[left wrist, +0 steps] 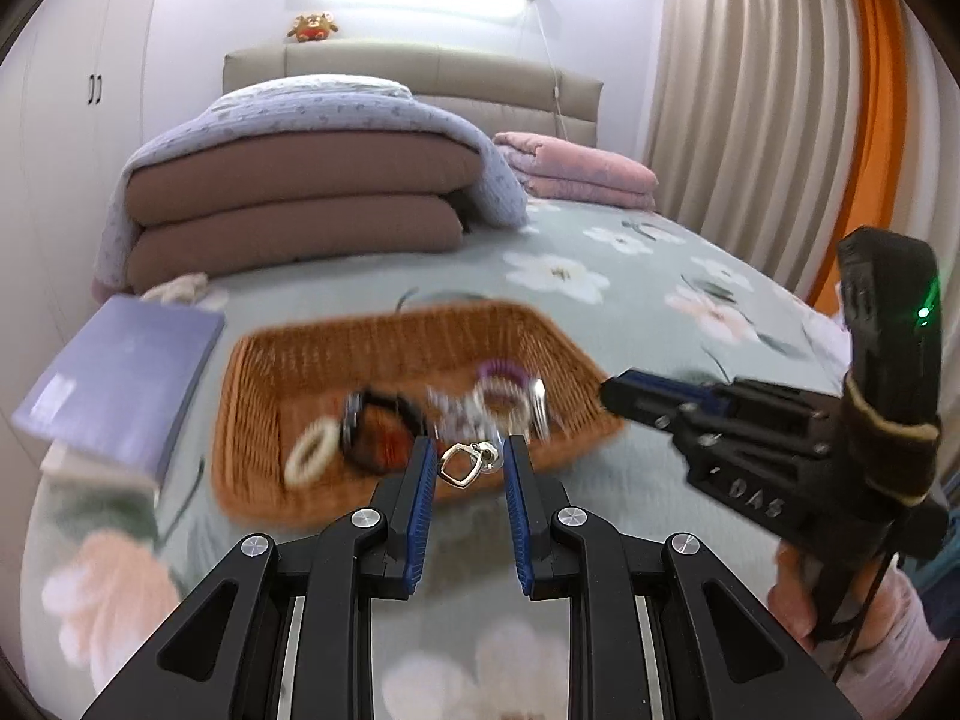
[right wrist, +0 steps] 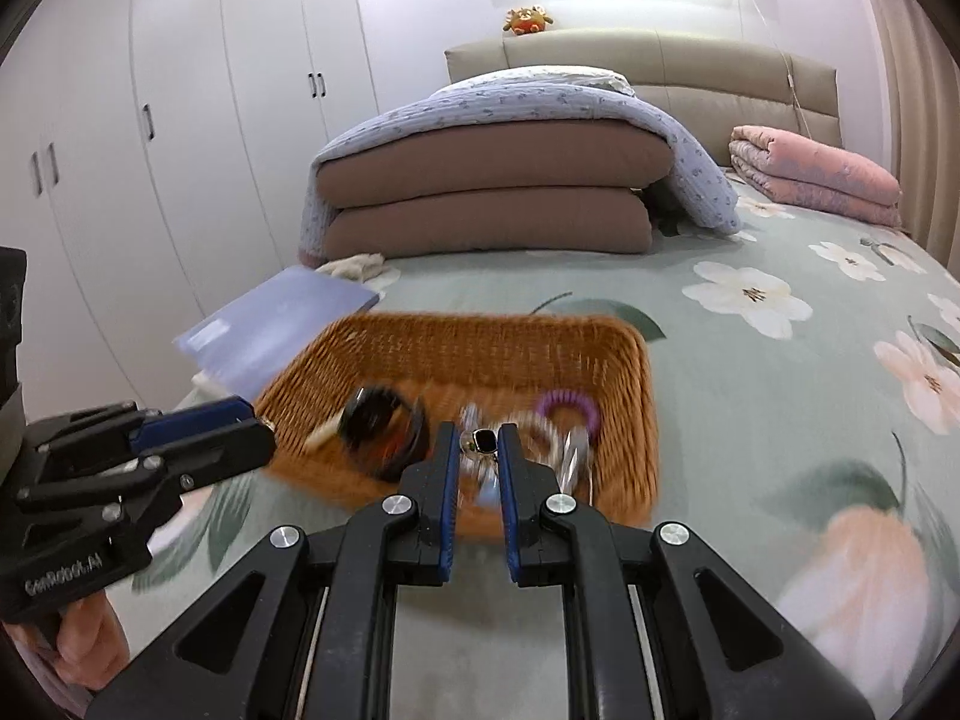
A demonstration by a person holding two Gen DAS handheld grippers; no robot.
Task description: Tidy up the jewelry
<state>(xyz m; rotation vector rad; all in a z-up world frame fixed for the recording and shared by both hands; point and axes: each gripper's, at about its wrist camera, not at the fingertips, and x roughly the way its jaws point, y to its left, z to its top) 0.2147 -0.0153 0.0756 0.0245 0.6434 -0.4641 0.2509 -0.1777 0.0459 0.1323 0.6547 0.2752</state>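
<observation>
A brown wicker basket [left wrist: 288, 360] [right wrist: 624, 360] lies on the flowered bedspread and holds blurred jewelry: a black bangle [left wrist: 384, 405] [right wrist: 384, 414], a white ring-shaped bracelet [left wrist: 312, 450], a purple coil bracelet [left wrist: 503, 369] [right wrist: 570, 405] and silvery pieces [left wrist: 456, 408]. My left gripper [left wrist: 467, 462] is shut on a sharp silver diamond-shaped earring [left wrist: 461, 467] above the basket's near edge. My right gripper [right wrist: 475, 441] is shut on a ring with a dark stone [right wrist: 482, 440] over the basket. Each gripper shows in the other's view, the right [left wrist: 606, 390] and the left [right wrist: 264, 420].
A lavender book [left wrist: 126, 372] [right wrist: 282, 324] lies left of the basket. Folded brown and lilac quilts [left wrist: 300, 198] [right wrist: 486, 192] and a pink folded blanket [left wrist: 582, 171] [right wrist: 816, 180] sit farther back by the headboard. Curtains hang on the right, wardrobes on the left.
</observation>
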